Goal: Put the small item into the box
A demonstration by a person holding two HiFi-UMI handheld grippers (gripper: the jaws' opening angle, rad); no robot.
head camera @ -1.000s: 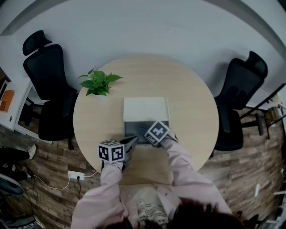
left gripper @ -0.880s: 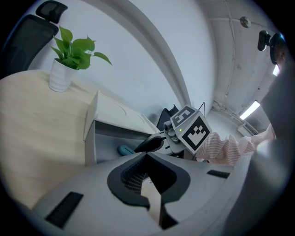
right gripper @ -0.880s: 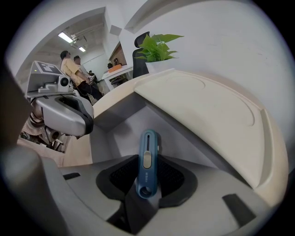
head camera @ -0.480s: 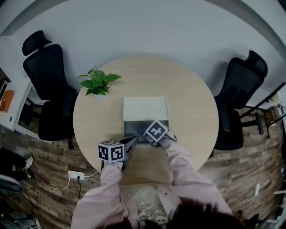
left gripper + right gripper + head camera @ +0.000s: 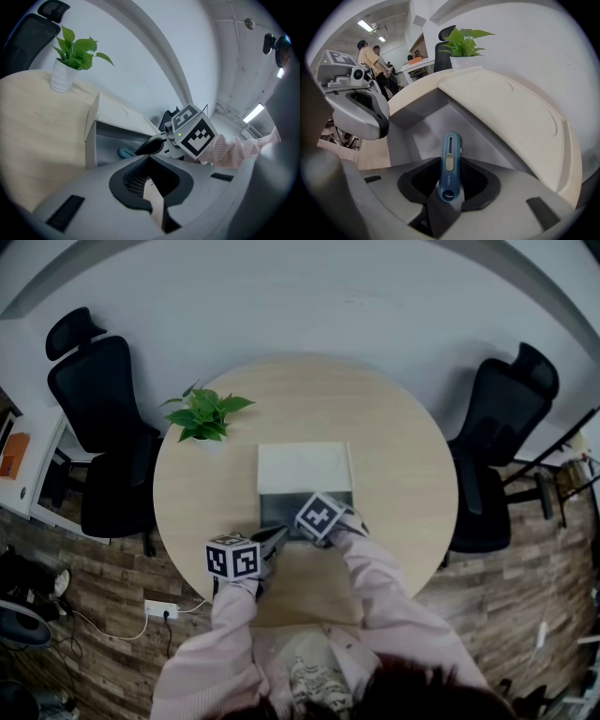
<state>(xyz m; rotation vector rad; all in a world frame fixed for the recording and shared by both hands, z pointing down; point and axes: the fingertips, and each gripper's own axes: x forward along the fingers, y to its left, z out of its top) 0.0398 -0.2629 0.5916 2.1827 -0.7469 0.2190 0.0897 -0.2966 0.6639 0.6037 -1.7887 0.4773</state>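
now — slim blue item | pinched by right gripper | grey box

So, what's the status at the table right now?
Right tongs shut on blue item, its tip down inside the open box. Left tongs empty, beside the box. Nothing in the way.

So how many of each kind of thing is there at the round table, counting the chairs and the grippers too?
Round table: 1
Black chairs: 2
Potted plant: 1
Box: 1
Small blue item: 1
Grippers, left gripper and right gripper: 2
Total: 8
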